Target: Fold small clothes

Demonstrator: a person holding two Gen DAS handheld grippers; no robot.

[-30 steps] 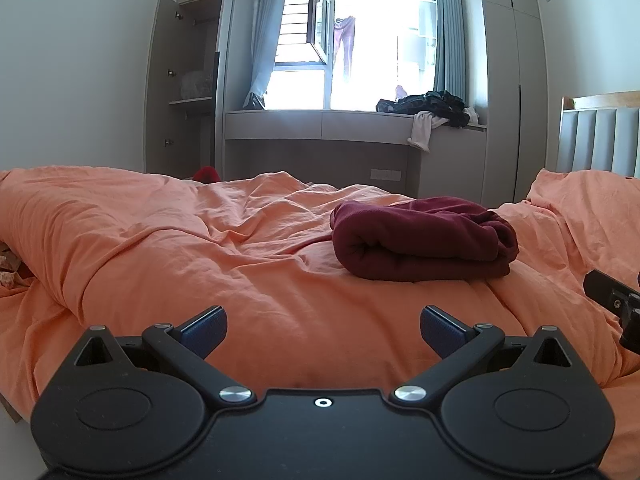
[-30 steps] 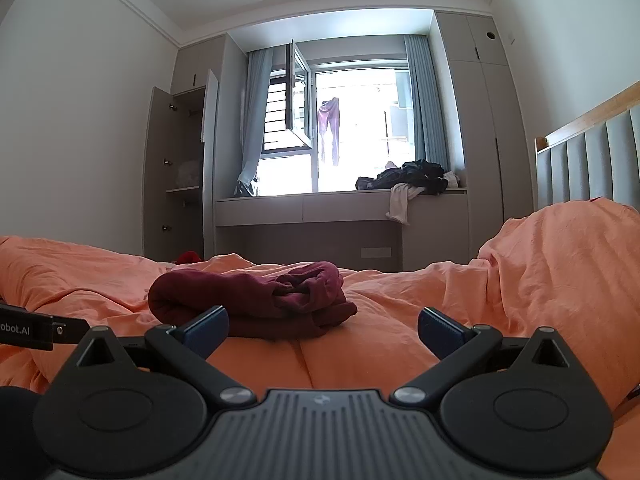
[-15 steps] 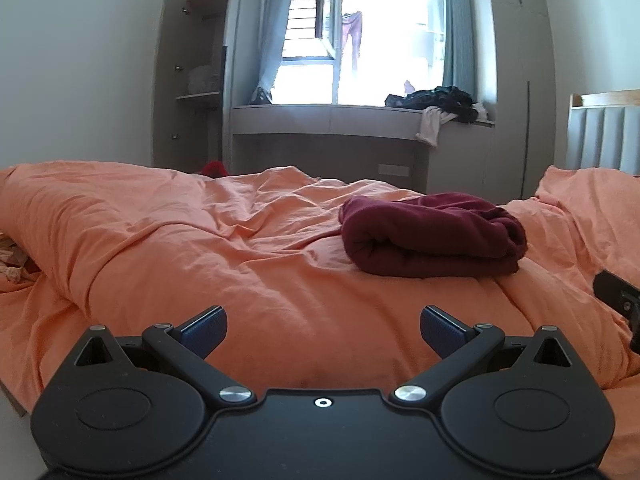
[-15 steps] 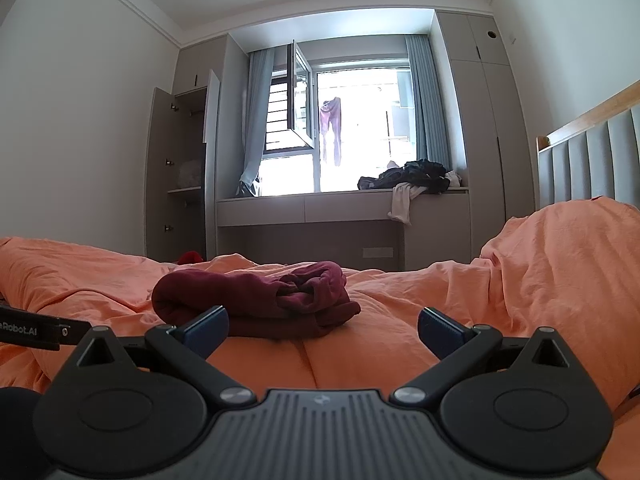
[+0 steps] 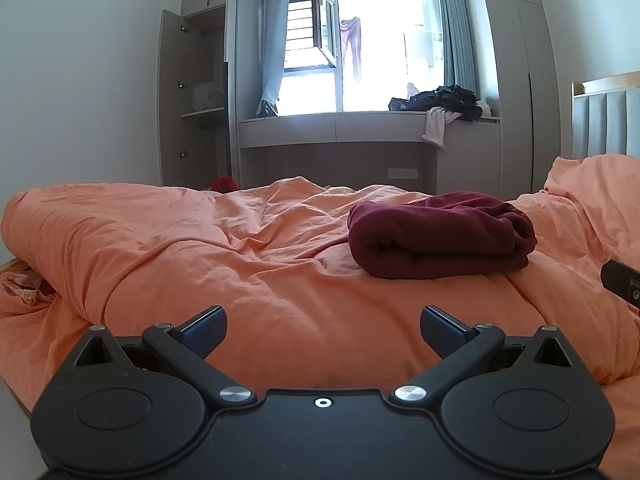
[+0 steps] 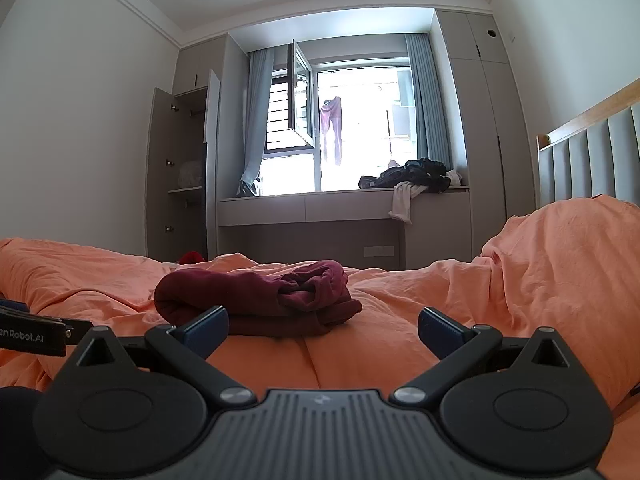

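Observation:
A dark red garment (image 5: pixel 440 236) lies folded in a thick bundle on the orange duvet (image 5: pixel 240 264). It also shows in the right wrist view (image 6: pixel 256 300), left of centre. My left gripper (image 5: pixel 323 326) is open and empty, low over the duvet, short of the bundle and to its left. My right gripper (image 6: pixel 323 326) is open and empty, just short of the bundle, which lies ahead near its left finger. The right gripper's edge shows in the left wrist view (image 5: pixel 622 282).
A window bench (image 5: pixel 332 130) beyond the bed carries a heap of dark and white clothes (image 5: pixel 444 106). An open wardrobe (image 5: pixel 196 100) stands at the left. A padded headboard (image 6: pixel 588 168) is at the right. A raised duvet fold (image 6: pixel 560 264) lies right of my right gripper.
The left wrist view has tilted up and drifted left, so the bundle sits further right and higher in it. The right gripper has barely moved. Both grippers stay open.

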